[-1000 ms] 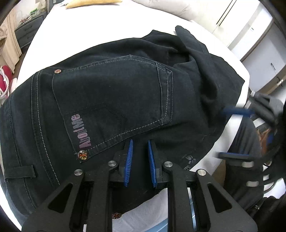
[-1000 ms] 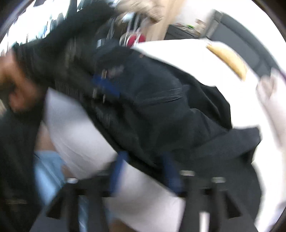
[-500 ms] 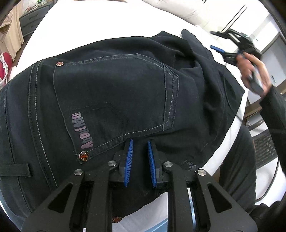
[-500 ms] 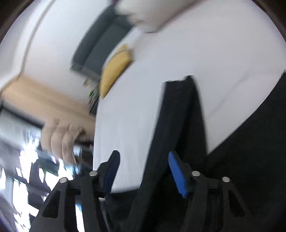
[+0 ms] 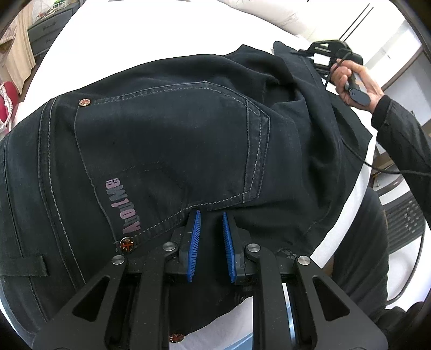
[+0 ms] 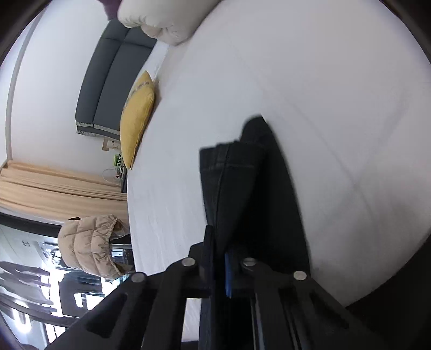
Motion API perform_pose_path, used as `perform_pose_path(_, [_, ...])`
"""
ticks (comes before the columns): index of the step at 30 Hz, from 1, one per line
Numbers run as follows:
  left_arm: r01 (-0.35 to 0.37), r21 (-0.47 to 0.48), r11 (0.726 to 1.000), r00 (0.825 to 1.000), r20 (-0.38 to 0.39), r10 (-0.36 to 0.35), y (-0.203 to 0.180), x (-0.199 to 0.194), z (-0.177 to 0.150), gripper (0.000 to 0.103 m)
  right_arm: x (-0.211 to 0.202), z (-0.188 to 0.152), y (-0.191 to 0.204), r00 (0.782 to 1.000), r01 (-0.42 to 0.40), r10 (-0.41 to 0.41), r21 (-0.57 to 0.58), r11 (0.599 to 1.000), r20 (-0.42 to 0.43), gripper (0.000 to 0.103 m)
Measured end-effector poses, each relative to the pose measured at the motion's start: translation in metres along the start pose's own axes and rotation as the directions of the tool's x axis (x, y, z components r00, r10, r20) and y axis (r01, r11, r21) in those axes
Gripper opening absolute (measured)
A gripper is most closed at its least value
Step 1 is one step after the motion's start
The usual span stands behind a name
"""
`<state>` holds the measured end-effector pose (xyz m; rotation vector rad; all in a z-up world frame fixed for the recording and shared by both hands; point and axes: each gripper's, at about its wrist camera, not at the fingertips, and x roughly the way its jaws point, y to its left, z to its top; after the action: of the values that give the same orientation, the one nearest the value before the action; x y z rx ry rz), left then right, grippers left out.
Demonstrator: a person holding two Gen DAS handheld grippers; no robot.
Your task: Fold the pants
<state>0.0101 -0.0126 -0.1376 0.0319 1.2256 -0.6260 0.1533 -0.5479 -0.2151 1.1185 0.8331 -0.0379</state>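
Observation:
Dark denim pants (image 5: 167, 140) lie back pocket up on the white bed (image 5: 134, 35). My left gripper (image 5: 210, 215) sits low over them near the waistband, its blue pads narrowly apart with a fold of denim between them. At the far right, a hand (image 5: 353, 80) holds my right gripper (image 5: 307, 58) at the end of a folded-over leg. In the right wrist view the right gripper (image 6: 219, 250) is rolled on its side. Its jaws are closing, pressed on the leg hem (image 6: 242, 172), which sticks out ahead of the fingers.
White sheet (image 6: 309, 94) stretches beyond the hem. A yellow pillow (image 6: 137, 115) and a white duvet (image 6: 161, 18) lie at the head end, before a grey headboard (image 6: 107, 80). A beige puffer jacket (image 6: 89, 247) hangs beside the bed. The person's dark sleeve (image 5: 404, 134) crosses the right side.
My right gripper swung from the near bed edge to the far end of the pants, rolled over and closed on the leg hem. The left gripper stayed put.

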Motion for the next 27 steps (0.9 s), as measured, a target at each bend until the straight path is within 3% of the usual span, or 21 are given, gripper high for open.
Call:
perform_pose_path(4, [-0.005, 0.004, 1.000, 1.000, 0.000, 0.005, -0.005, 0.003, 0.001, 0.017, -0.045, 0.004, 0.015, 0.992, -0.028, 0.036, -0.065, 0.997, 0.121, 0.006])
perform_pose_path(9, [-0.006, 0.004, 1.000, 1.000, 0.004, 0.006, -0.010, 0.005, -0.001, 0.017, -0.164, -0.017, -0.022, 0.934, -0.086, 0.088, -0.022, 0.996, 0.346, 0.005])
perform_pose_path(11, [-0.005, 0.002, 1.000, 1.000, 0.005, 0.005, -0.009, 0.005, -0.001, 0.017, -0.205, -0.038, -0.055, 0.906, -0.078, 0.055, 0.039, 0.996, 0.419, 0.005])
perform_pose_path(14, [-0.005, 0.005, 1.000, 1.000, 0.003, 0.005, -0.009, 0.005, -0.001, 0.017, -0.238, -0.070, -0.111, 0.886, -0.031, -0.050, 0.166, 0.986, 0.462, 0.005])
perform_pose_path(17, [-0.002, 0.003, 1.000, 1.000, -0.005, 0.002, -0.009, 0.005, 0.000, 0.017, -0.247, -0.090, -0.157, 0.882, -0.029, -0.106, 0.278, 0.960, 0.458, 0.005])
perform_pose_path(20, [-0.007, 0.002, 1.000, 1.000, -0.009, 0.007, -0.009, 0.005, 0.001, 0.017, -0.241, -0.098, -0.180, 0.892, -0.067, -0.091, 0.327, 0.943, 0.443, 0.009])
perform_pose_path(23, [-0.023, 0.007, 1.000, 1.000, -0.010, 0.023, -0.013, 0.004, 0.003, 0.017, -0.237, -0.093, -0.189, 0.892, -0.132, -0.045, 0.355, 0.925, 0.449, 0.011])
perform_pose_path(27, [-0.032, 0.008, 0.999, 0.999, -0.010, 0.033, -0.016, 0.006, 0.003, 0.017, -0.236, -0.078, -0.191, 0.889, -0.150, -0.025, 0.341, 0.928, 0.458, 0.012])
